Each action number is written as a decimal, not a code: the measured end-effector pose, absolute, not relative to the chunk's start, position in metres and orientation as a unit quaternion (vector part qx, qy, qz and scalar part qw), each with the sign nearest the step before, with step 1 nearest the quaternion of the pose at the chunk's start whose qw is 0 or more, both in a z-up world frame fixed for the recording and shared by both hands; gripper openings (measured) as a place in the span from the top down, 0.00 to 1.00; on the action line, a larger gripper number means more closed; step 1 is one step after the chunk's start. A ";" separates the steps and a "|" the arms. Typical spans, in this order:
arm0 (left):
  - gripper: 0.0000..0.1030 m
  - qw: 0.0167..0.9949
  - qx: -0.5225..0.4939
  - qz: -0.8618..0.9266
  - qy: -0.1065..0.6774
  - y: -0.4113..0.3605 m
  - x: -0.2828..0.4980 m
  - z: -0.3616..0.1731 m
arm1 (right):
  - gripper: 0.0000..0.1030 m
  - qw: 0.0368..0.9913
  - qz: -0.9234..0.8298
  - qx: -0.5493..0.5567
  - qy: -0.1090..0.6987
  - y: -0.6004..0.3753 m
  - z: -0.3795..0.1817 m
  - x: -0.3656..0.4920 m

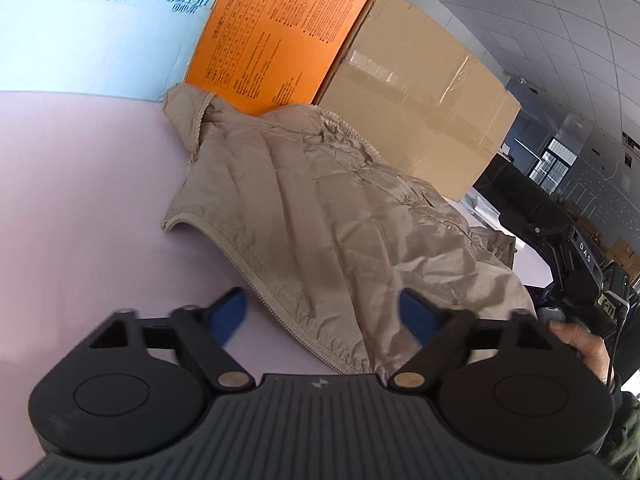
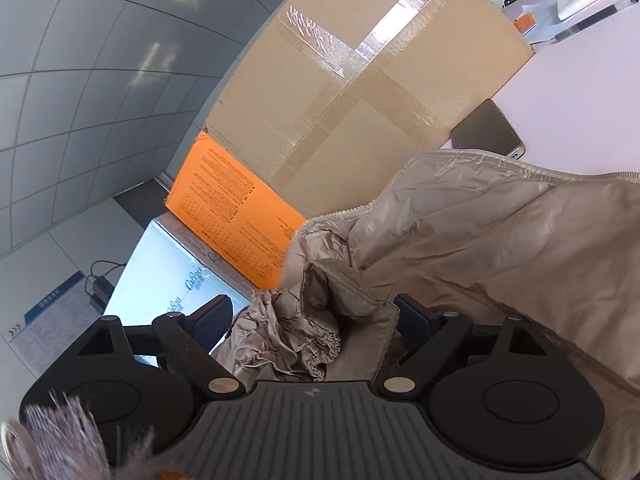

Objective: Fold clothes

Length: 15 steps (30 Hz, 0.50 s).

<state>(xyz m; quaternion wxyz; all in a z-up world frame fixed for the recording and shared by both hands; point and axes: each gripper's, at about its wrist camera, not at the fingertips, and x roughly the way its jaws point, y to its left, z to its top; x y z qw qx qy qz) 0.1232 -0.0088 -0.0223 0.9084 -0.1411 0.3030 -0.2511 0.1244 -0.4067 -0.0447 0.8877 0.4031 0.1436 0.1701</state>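
Jacket: a beige, crinkly jacket (image 1: 320, 216) lies spread on the pale pink tabletop (image 1: 80, 200), its far edge up against the boxes; the zip edge (image 1: 256, 276) runs diagonally down its near side.
Left hand-held gripper: the left hand-held gripper (image 1: 320, 316) is wide open and holds nothing; its blue fingertips (image 1: 416, 316) straddle the jacket's near hem, one over bare tabletop and the other over the cloth. Whether they touch the cloth cannot be told.
Right hand-held gripper: the right hand-held gripper (image 2: 312, 320) is also spread wide, with bunched folds of the jacket (image 2: 500, 248) and a gathered cuff (image 2: 320, 356) sitting between its fingers; the right finger lies against a fold, yet nothing looks pinched.
Hand: from the left wrist view, a bare hand (image 1: 580, 344) grips the other black tool just beside the jacket's right side.
Cardboard box: a taped brown cardboard box (image 1: 420, 92) stands right behind the jacket.
Orange box: an orange printed box (image 1: 276, 40) sits beside the cardboard box, also behind the jacket.
Phone: from the right wrist view, a dark phone (image 2: 488, 130) lies flat on the tabletop between the cardboard box and the jacket's zip edge.
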 end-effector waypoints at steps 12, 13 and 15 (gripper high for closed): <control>0.92 0.962 -0.126 -0.053 0.235 0.050 0.134 0.006 | 0.03 0.879 0.182 0.424 0.118 -0.413 -0.049 0.115; 0.92 0.964 -0.124 -0.032 0.235 0.058 0.135 0.006 | 0.02 0.879 0.182 0.424 0.117 -0.413 -0.049 0.114; 0.91 0.963 -0.123 0.009 0.241 0.077 0.137 0.005 | 0.02 0.879 0.182 0.424 0.117 -0.413 -0.049 0.113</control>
